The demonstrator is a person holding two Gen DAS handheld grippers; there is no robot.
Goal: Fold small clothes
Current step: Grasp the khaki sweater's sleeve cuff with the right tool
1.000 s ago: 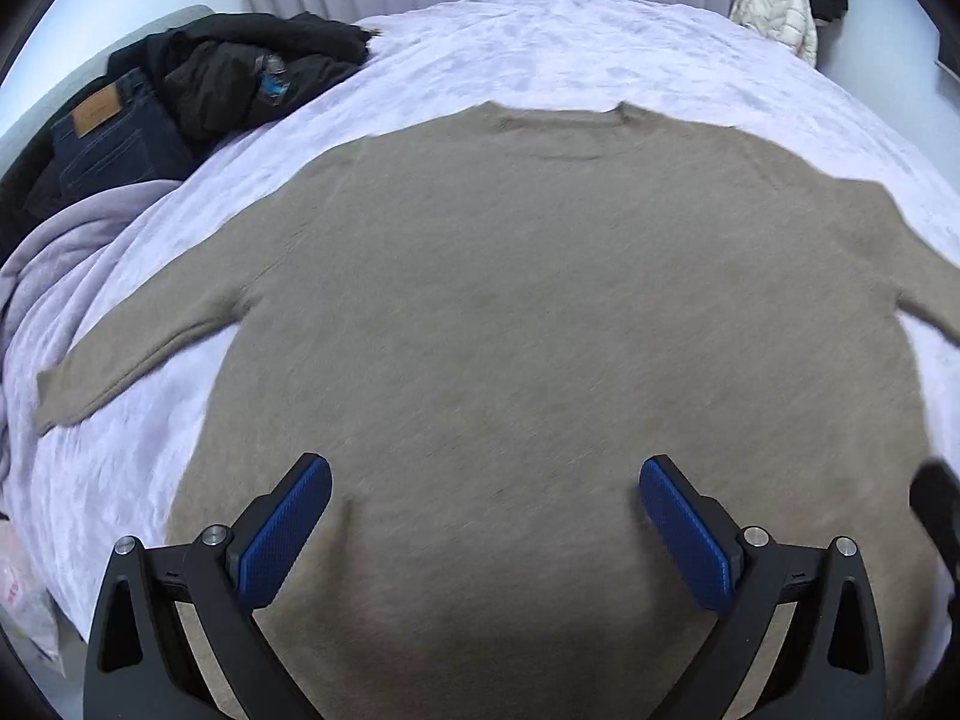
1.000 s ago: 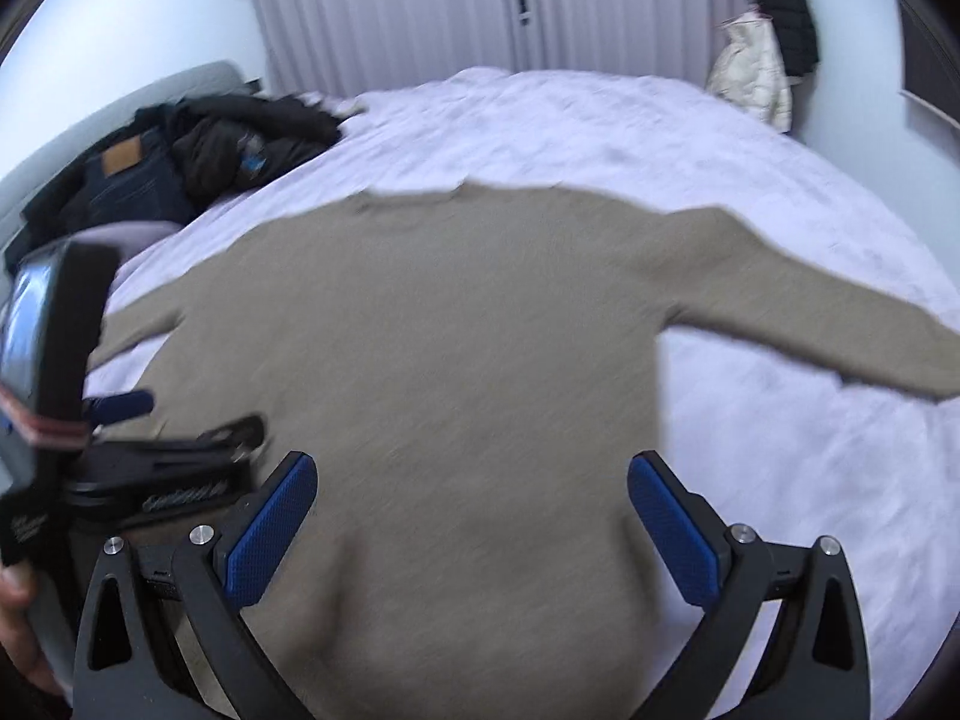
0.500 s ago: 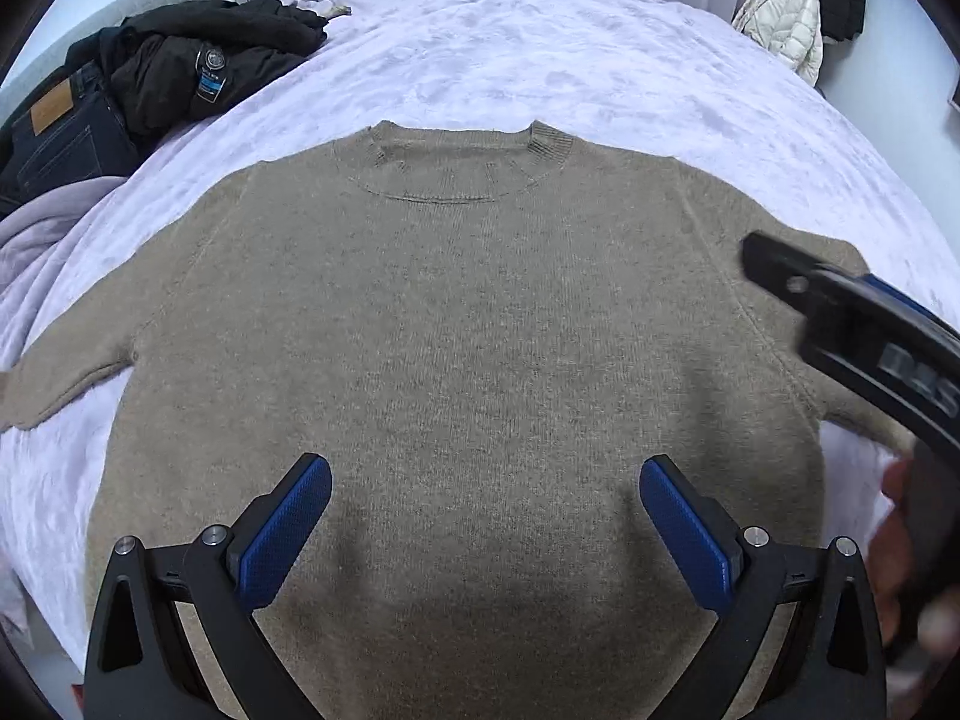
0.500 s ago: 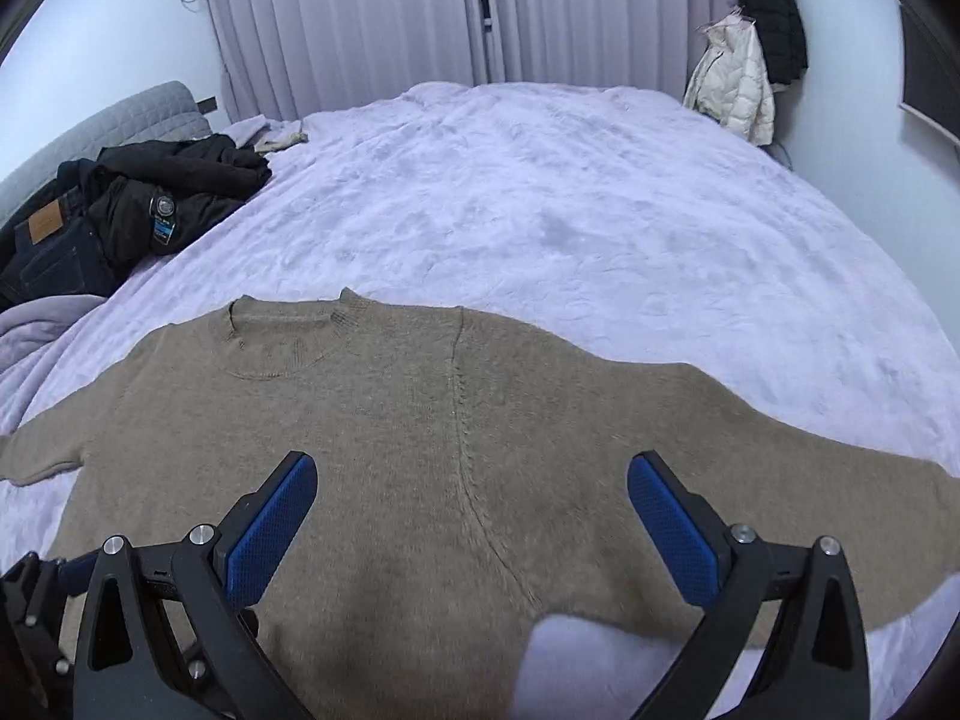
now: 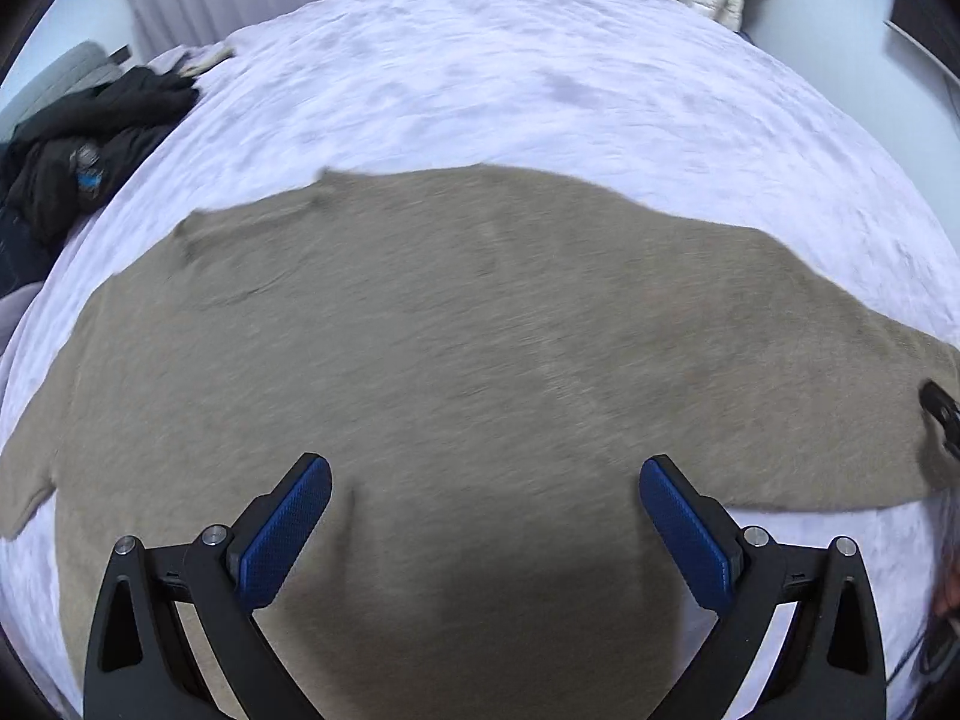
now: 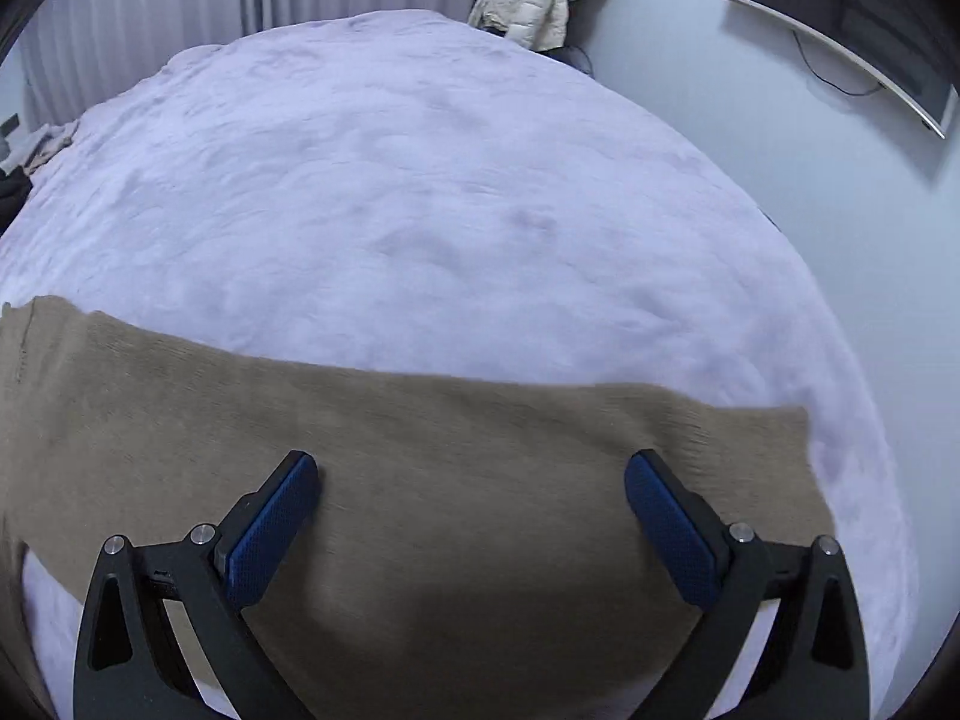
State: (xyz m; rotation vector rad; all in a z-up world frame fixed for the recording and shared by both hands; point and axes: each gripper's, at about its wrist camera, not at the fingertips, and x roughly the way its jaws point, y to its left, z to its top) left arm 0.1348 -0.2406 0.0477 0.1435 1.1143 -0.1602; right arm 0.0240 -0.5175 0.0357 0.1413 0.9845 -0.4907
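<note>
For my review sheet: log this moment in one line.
sweater flat on bed | left gripper open | right gripper open over sleeve

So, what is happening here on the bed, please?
A person holding a two-finger claw in each hand is about to fold a beige knitted sweater that lies spread flat on the pale lilac fuzzy bedspread. The left claw hangs open over the sweater's body, gripping nothing. The right claw is open too, above the sweater's outstretched sleeve. No fold is made yet. A heap of dark clothes lies at the bed's far left edge.
</note>
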